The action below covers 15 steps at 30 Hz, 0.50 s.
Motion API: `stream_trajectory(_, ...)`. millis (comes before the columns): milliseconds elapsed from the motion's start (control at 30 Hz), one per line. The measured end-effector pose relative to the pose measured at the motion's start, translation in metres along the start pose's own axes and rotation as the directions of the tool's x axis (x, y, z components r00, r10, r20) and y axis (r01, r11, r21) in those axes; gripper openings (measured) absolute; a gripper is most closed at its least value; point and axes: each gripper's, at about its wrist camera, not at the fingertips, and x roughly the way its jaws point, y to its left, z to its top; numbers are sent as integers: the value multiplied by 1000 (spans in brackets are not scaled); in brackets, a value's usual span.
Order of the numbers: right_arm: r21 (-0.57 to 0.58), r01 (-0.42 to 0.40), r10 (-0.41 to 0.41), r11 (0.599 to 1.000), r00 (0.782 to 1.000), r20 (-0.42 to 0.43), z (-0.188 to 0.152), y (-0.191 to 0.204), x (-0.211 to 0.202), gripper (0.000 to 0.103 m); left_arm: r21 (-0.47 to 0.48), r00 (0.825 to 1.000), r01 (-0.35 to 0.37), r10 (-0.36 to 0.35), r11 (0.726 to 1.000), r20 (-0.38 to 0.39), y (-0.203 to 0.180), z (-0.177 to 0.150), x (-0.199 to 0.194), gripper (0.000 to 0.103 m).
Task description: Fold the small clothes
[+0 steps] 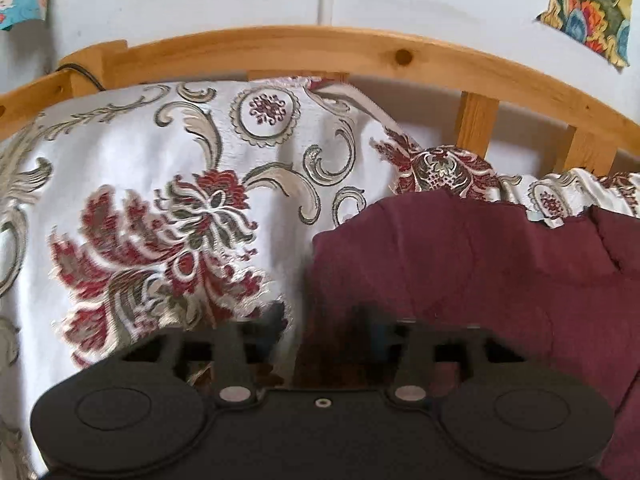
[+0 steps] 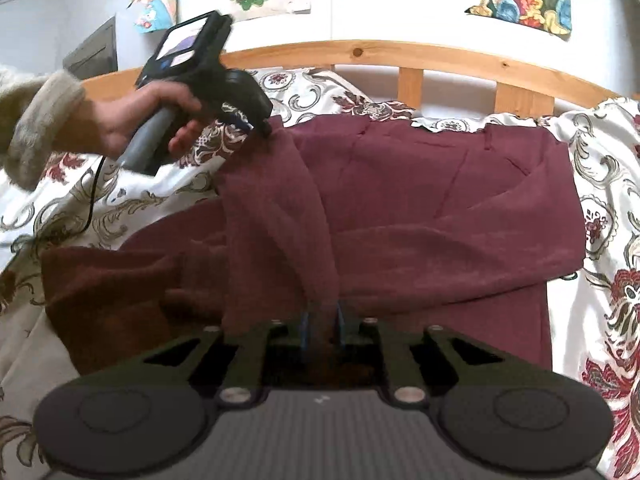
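Observation:
A maroon garment (image 1: 460, 264) (image 2: 440, 208) lies spread on a floral bedspread. In the right wrist view a raised fold of it runs from my right gripper (image 2: 322, 320) up to the left gripper (image 2: 265, 130), which a hand (image 2: 152, 116) holds at the garment's far left corner. The right gripper's blue pads (image 2: 305, 322) stand a little apart with the fold passing between them. In the left wrist view my left gripper (image 1: 322, 320) is open and blurred. The garment's left edge lies between its fingers, and they do not press on it.
The white bedspread (image 1: 160, 168) (image 2: 600, 200) with red flowers covers the bed. A wooden bed rail (image 1: 320, 52) (image 2: 400, 52) runs along the far side against a white wall with posters. A black cable (image 2: 94, 196) hangs from the left gripper's handle.

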Motion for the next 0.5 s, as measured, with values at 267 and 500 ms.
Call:
stream_trajectory(267,12,50,-50,999,998,-39,2,-5,4,68,156,999,30,-23,987,-47,-9,-54,-48,83)
stream_trajectory(500,30,87,-83,996,992,-96,-5,-10,7,88,317,992,-54,87,947,-92,-23,-85,-45,83)
